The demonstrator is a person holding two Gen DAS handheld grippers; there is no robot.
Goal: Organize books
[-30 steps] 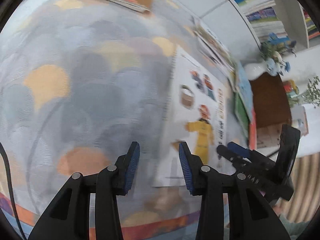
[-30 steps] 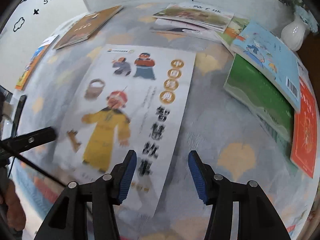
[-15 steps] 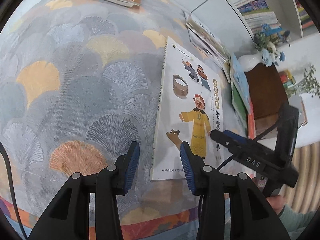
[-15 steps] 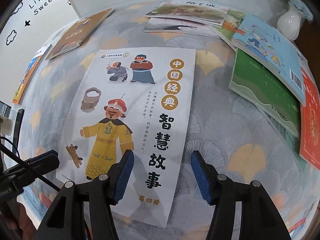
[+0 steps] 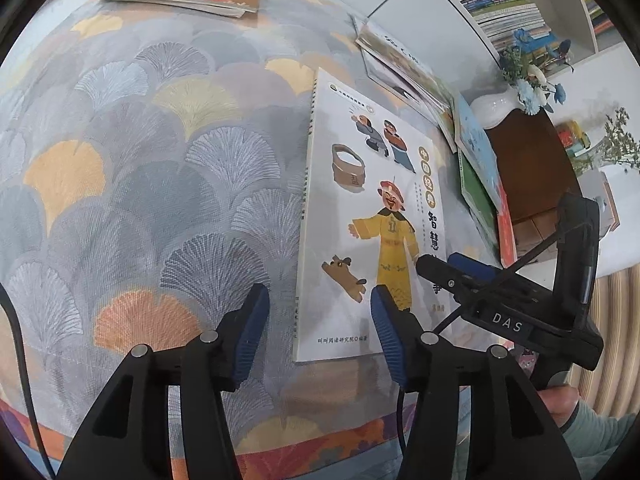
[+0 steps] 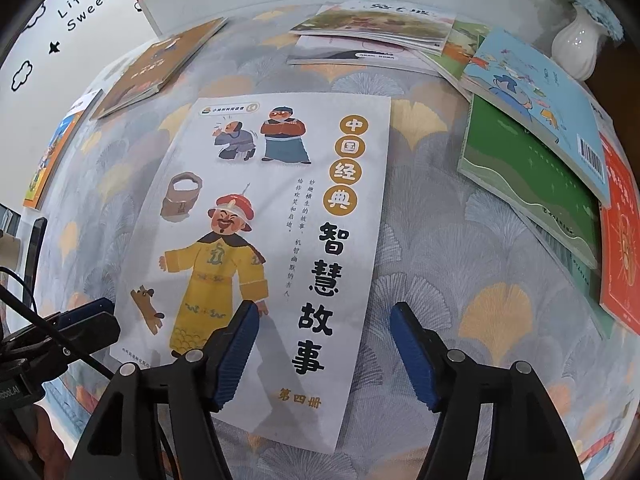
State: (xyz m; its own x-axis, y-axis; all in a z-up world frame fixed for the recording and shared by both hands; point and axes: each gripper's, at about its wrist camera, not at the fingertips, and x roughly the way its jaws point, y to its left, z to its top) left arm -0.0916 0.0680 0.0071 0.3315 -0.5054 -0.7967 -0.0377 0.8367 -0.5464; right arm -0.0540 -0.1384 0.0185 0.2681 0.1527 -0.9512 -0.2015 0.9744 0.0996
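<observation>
White picture book (image 6: 276, 216) lies flat, cover up, mid-worktop on the fan-pattern cloth (image 5: 140, 184), lying free

Left gripper (image 5: 316, 332): jaws opening, nothing pinched; they straddle the book's near-left corner above the cover, pads not pressing on it
Right gripper (image 6: 322, 344): jaws opening too, hovering over the book's near-right edge, edge sits between the pads, no contact visible

Book count from the right wrist view:
- 1 white book, centre
- 1 brown book (image 6: 160, 64) far left, well apart from the rest
- 1 orange-edged book (image 6: 48, 160) at the left rim, half cut off
- 2 stacked at the back, green-cover one (image 6: 376, 24) on a pale one (image 6: 352, 56)
- right side overlapped pile: 1 light-blue (image 6: 536, 96) on top of 1 green (image 6: 528, 184), 1 red (image 6: 622, 240) beside them; at least one more under, can't count exactly

1 white vase (image 6: 576, 48) with blue flowers, far right corner
Shelf (image 5: 500, 4) with book rows behind, left wrist view, too many to count
</observation>
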